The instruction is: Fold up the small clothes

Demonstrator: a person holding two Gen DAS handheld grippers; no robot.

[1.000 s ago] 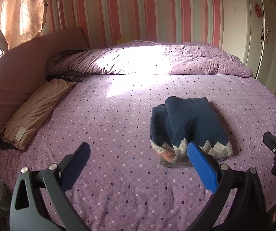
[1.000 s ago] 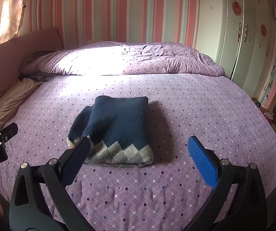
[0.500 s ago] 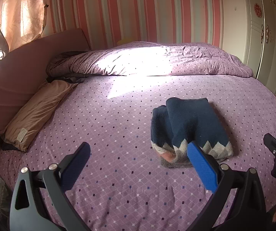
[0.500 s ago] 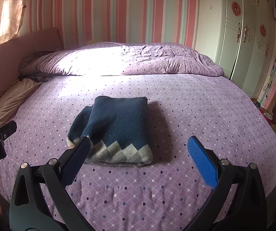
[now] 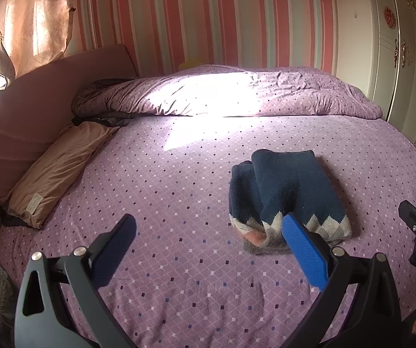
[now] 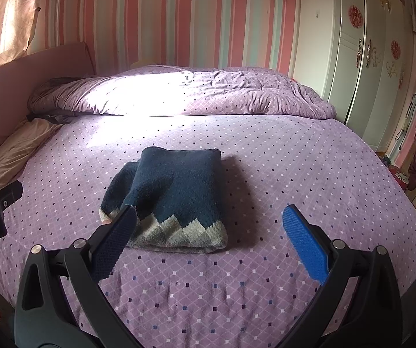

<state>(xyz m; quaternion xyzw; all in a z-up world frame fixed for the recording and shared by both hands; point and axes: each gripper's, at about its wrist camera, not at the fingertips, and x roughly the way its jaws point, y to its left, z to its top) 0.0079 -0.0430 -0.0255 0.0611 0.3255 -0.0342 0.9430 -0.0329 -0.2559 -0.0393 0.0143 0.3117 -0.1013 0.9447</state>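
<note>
Pillow (image 5: 54,171) clear in left view only.

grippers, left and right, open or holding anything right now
Left gripper: open, holding nothing.
Right gripper: open, holding nothing; the folded sweater lies on the bed.

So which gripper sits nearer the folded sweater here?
Right, though only slightly. The right gripper hangs open just in front of the folded sweater; the left gripper hangs open, offset to its left.

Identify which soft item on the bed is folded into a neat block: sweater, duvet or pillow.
The navy sweater with its grey zigzag hem, lying mid-bed. The purple duvet is heaped loosely along the far side; the tan pillow lies flat by the headboard.
</note>
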